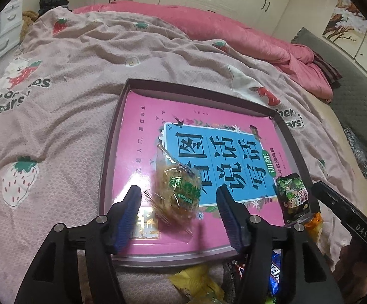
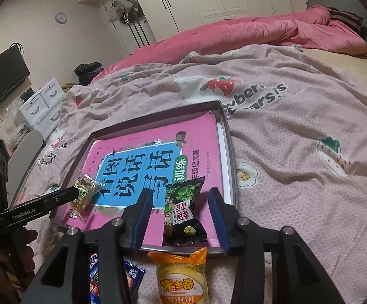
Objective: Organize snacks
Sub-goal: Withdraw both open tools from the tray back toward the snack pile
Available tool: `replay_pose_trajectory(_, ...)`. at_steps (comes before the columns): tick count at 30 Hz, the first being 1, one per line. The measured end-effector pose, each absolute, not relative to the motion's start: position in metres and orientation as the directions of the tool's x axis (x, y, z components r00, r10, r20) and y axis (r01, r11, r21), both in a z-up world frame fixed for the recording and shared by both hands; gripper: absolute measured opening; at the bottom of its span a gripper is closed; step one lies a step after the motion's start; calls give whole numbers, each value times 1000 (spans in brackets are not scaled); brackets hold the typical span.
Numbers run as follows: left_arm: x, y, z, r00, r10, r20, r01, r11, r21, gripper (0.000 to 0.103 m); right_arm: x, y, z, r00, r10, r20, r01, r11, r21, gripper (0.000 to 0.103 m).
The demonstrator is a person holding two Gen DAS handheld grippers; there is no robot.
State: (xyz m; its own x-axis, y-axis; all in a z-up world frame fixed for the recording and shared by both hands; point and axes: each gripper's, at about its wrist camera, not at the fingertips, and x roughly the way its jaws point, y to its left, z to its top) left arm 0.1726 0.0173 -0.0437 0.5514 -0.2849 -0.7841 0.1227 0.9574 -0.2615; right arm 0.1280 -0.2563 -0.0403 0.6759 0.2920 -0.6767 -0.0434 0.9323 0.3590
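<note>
A shallow box with a pink and blue printed bottom lies on the bed; it also shows in the right wrist view. A clear-wrapped pastry lies in its near left part, between the open fingers of my left gripper. A black and green pea snack packet lies in the near right part, between the open fingers of my right gripper. In the right wrist view the left gripper's tip reaches the pastry. The black packet also shows in the left wrist view.
Loose snacks lie on the bedspread in front of the box: an orange rice-cracker pack, a blue packet and a yellow wrapper. A pink quilt is bunched at the far side. White drawers stand beside the bed.
</note>
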Motion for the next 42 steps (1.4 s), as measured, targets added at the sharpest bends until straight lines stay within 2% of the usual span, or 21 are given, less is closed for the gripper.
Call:
replay_pose_trajectory(6,168,16,-37,563,-276,-779,121,960,-252,74,117,-263,-30,696,282,-660,-37,933,358,55)
replay_pose_trajectory(16,154,10,-11,622,-226,-749,128,974,-187,78,100,-281,-18,722,260,-642,-5,929,371,58)
replay_pose_trajectory(21,147,9,5,651,-220,-727,136,975,-173,79,90,-286,-11,736,244,-631,4,931,364,60)
replay_pose_trajectory(25,140,9,15,664,-225,-713,138,974,-179,80,82,-285,-5,747,236,-622,-1,935,354,67)
replay_pose_trajectory(42,117,16,35,680,-228,-697,145,974,-176,81,54,-277,14,777,208,-594,-17,951,310,73)
